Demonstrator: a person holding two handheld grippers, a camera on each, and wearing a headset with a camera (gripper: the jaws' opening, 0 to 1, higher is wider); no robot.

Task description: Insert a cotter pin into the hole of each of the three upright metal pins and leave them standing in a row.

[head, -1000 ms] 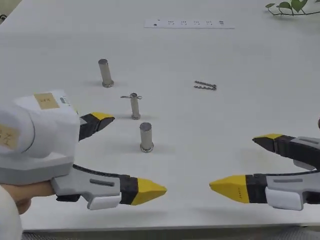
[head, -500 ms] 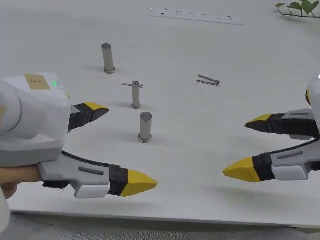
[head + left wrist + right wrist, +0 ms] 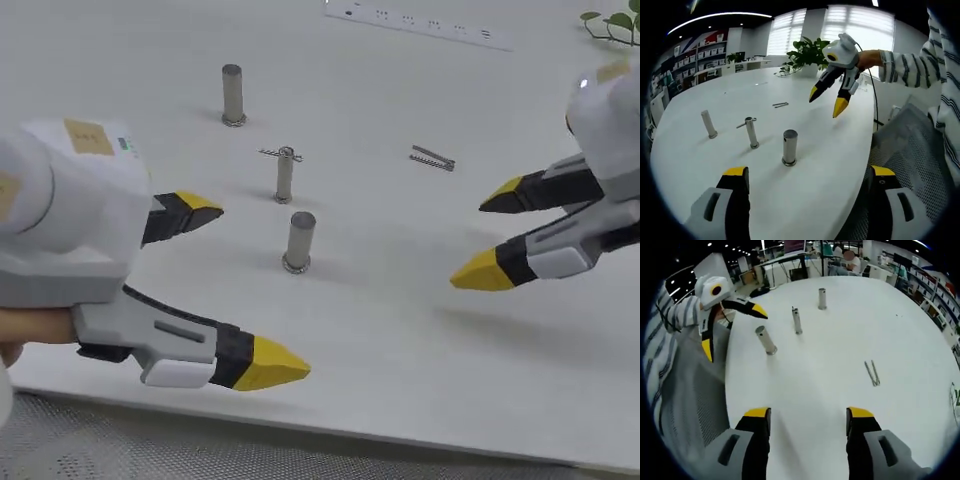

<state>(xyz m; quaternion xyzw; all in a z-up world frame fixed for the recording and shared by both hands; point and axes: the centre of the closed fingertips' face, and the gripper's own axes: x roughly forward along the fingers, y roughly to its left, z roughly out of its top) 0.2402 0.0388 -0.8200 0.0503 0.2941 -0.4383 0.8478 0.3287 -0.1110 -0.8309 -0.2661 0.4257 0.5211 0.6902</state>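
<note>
Three upright metal pins stand in a row on the white table: the far pin [image 3: 232,95], the middle pin [image 3: 285,175] and the near pin [image 3: 299,241]. A cotter pin [image 3: 280,154] sits through the top of the middle one. Two loose cotter pins [image 3: 432,158] lie to the right of the row. My left gripper [image 3: 245,287] is open at the near left, level with the near pin [image 3: 789,147]. My right gripper [image 3: 478,240] hangs open above the table at the right, short of the loose cotter pins [image 3: 872,373]. Both hold nothing.
A white power strip [image 3: 420,22] lies at the far edge, with a plant [image 3: 612,25] in the far right corner. The table's front edge [image 3: 330,430] runs just below my left gripper, grey mesh beneath it. A striped sleeve [image 3: 920,65] shows behind the right gripper.
My right gripper has risen from the front edge and moved further in over the table, its jaws closer together. The left gripper has barely moved. The head camera has shifted.
</note>
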